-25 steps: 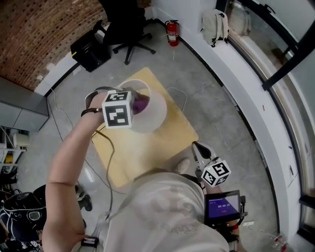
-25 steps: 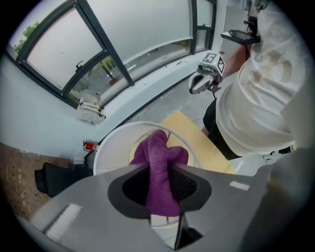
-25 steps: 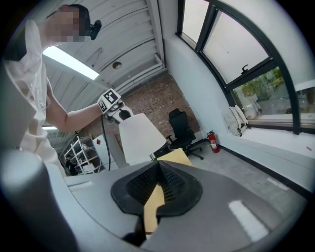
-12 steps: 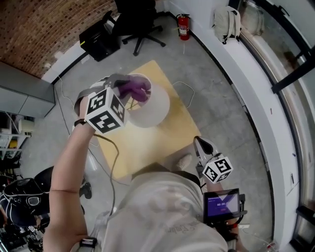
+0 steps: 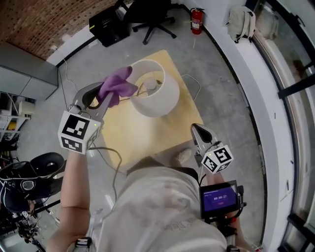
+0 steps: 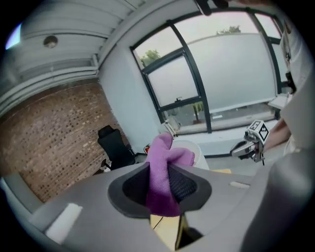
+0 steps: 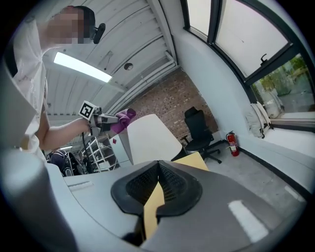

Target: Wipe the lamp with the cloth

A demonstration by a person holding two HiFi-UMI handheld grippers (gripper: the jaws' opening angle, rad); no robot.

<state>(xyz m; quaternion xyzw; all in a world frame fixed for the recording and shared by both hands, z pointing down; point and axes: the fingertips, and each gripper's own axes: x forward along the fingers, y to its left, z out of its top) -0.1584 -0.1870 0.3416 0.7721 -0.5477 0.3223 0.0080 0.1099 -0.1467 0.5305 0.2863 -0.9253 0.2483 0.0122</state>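
The lamp's white shade [image 5: 156, 89] stands on a yellow wooden table [image 5: 147, 135]. My left gripper [image 5: 108, 94] is shut on a purple cloth [image 5: 117, 83] and is raised just left of the shade's rim, apart from it. In the left gripper view the cloth [image 6: 165, 170] fills the gap between the pads, with the shade [image 6: 191, 147] behind it. My right gripper [image 5: 198, 132] hovers at the table's near right corner, shut and holding nothing. The right gripper view shows the shade [image 7: 150, 140] ahead and the cloth [image 7: 125, 118] beyond it.
A black office chair [image 5: 150, 15], a fire extinguisher [image 5: 197, 20] and a backpack [image 5: 241, 22] stand along the far wall. A cable [image 5: 106, 150] trails off the table's left edge. A small screen device [image 5: 219, 199] hangs at the person's waist.
My left gripper has lifted the cloth out of the shade's top opening, rolled over, and drawn back to the left. The right gripper edged slightly forward.
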